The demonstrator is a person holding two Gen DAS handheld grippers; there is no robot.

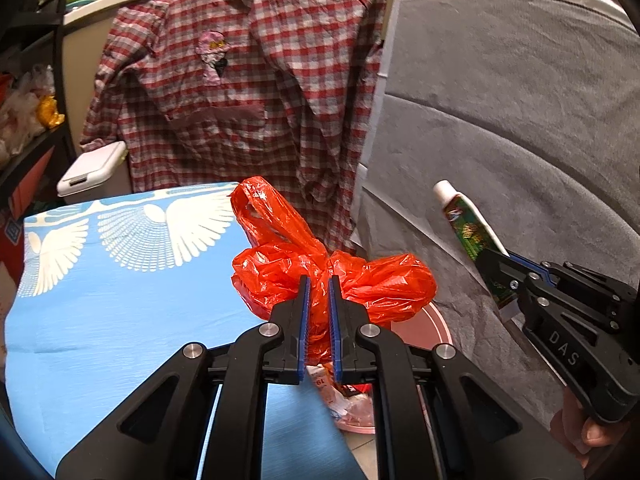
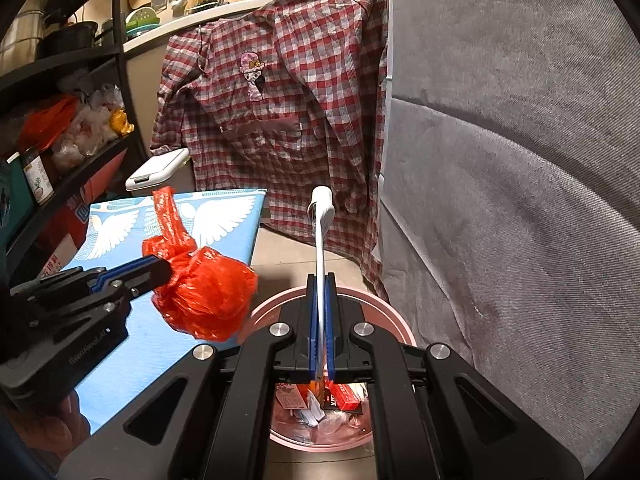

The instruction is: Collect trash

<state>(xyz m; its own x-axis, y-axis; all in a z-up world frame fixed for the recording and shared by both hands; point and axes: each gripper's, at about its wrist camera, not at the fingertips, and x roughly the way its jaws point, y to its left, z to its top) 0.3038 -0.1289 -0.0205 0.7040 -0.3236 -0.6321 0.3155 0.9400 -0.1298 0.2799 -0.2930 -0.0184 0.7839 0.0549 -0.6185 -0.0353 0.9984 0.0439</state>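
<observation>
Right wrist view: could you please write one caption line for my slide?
Right claw holds a toothpaste tube above the pink trash bin, while the left claw carries a red plastic bag.

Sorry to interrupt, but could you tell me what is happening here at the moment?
A person is collecting trash with a claw in each hand. The left claw is shut on a knotted red plastic bag, and the right claw is shut on a toothpaste tube. Both are held above a pink bin that already has packaging inside, beside a blue table.
</observation>
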